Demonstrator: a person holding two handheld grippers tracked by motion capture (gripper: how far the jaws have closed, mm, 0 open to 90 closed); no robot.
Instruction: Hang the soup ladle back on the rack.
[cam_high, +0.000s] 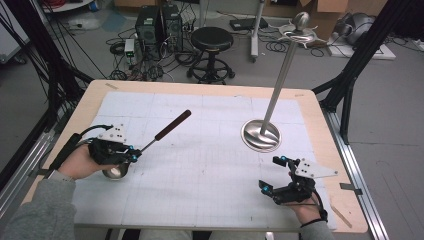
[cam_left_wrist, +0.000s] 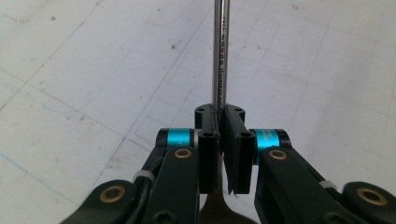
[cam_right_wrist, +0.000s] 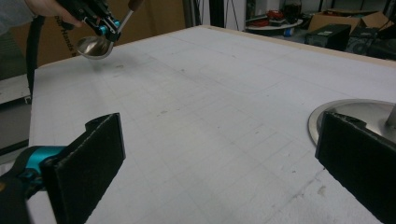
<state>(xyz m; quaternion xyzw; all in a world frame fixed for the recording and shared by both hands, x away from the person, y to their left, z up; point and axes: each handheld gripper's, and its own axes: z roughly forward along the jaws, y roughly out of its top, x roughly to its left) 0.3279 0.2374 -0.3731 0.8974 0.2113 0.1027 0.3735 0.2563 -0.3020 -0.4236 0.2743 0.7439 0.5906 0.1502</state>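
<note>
Your left gripper (cam_high: 134, 156), near the table's (cam_high: 90, 100) left edge, is clamped on the ladle's (cam_high: 150, 142) thin metal shaft, bowl just above the mat (cam_high: 210, 150). Wide bare mat mid-table. Stand (cam_high: 260, 135) right of centre. Your right gripper (cam_high: 272, 175), jaws spread wide, holds nothing, near the front-right corner.

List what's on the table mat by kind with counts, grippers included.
Ladle, steel bowl with dark handle, clamped in the left gripper: 1
Steel stand, round base with tall pole: 1
Grippers: 2, left gripper and right gripper, whose jaws are spread wide
Total: 4
</note>
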